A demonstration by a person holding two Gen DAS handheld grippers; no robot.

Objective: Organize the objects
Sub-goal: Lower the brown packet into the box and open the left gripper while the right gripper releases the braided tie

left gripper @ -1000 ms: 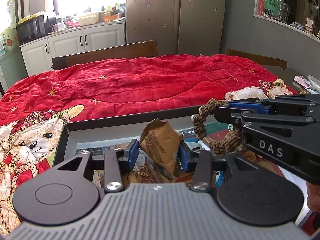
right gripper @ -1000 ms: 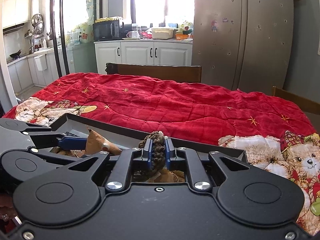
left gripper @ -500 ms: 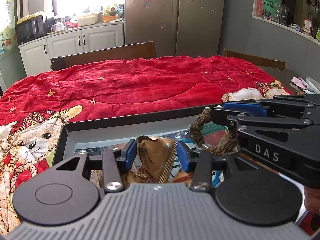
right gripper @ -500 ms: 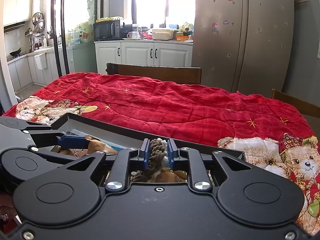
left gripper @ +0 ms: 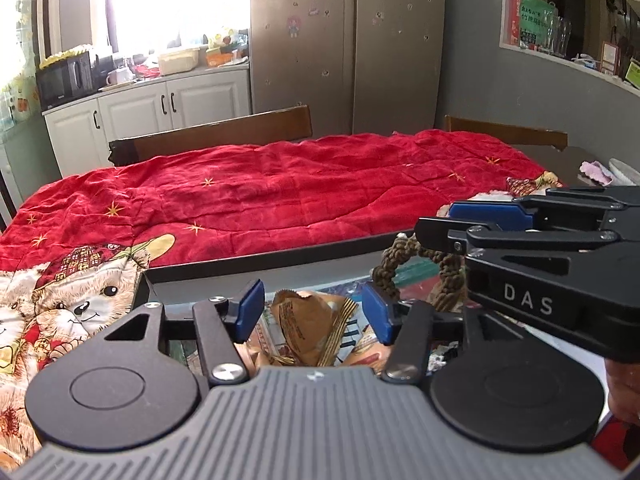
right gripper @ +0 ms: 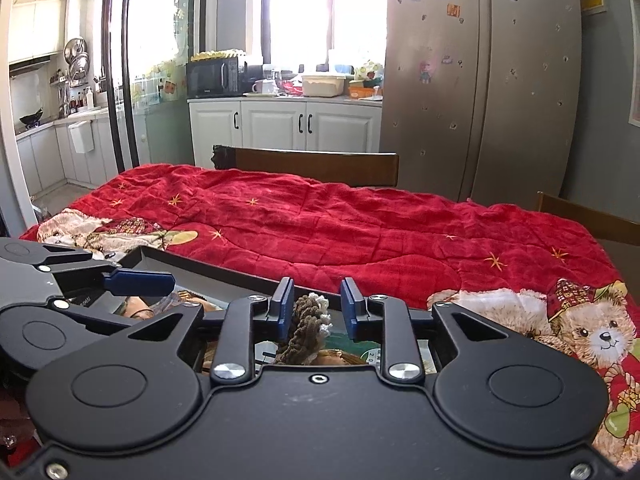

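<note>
A brown snack packet point(left gripper: 308, 316) lies tilted on other packets in the black box point(left gripper: 280, 258). My left gripper point(left gripper: 312, 312) hangs just above it. Its jaws are opening and the blue pads stand clear of the packet on both sides. My right gripper point(right gripper: 318, 309) is over the box's right part, its jaws opening too. A brown braided rope ring point(right gripper: 306, 328) stands between them, close to the left pad, with a gap on its right. In the left wrist view the rope ring point(left gripper: 390, 268) rises under the right gripper's fingers point(left gripper: 488, 216).
The box's rim point(right gripper: 224, 270) rests on a red quilt point(left gripper: 300, 196) printed with teddy bears point(right gripper: 596, 328). Wooden chairs point(right gripper: 312, 164) stand behind the table, then white cabinets and a steel fridge point(right gripper: 480, 100). A hand point(left gripper: 622, 392) shows at the right edge.
Both pairs of jaws have widened. The packet has slipped out of the left grip and sunk into the box. The right pads have come off the rope, which has sagged lower.
</note>
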